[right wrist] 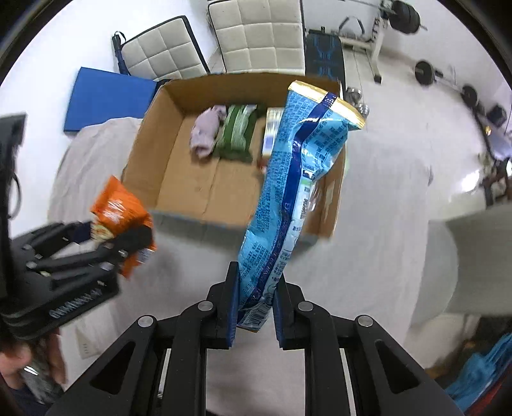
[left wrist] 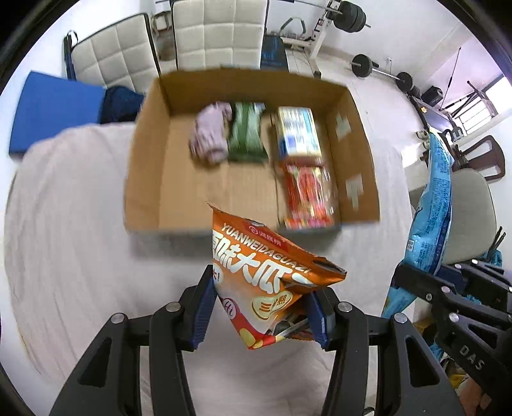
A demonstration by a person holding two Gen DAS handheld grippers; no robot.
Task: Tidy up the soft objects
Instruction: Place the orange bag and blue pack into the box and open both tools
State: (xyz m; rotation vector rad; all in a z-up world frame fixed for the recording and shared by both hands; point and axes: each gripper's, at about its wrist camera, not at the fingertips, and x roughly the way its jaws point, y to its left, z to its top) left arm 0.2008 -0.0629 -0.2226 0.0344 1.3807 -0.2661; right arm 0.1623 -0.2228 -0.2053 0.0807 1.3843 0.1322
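Note:
My left gripper (left wrist: 260,308) is shut on an orange snack bag (left wrist: 265,268), held above the white cloth in front of an open cardboard box (left wrist: 147,153). My right gripper (right wrist: 254,304) is shut on a tall blue snack bag (right wrist: 294,182), held upright in front of the box (right wrist: 150,137). In the box lie a lilac cloth (left wrist: 209,134), a green pack (left wrist: 248,132), a blue-white pack (left wrist: 297,131) and a red pack (left wrist: 307,195). The blue bag (left wrist: 433,204) and right gripper (left wrist: 425,281) show at the right of the left view; the orange bag (right wrist: 120,214) shows at left in the right view.
The box stands on a table under a white cloth (left wrist: 80,240). Two white padded chairs (left wrist: 220,32) and a blue mat (left wrist: 54,108) lie behind it. Gym weights (left wrist: 352,16) stand at the back right. A chair (left wrist: 470,211) is at the right.

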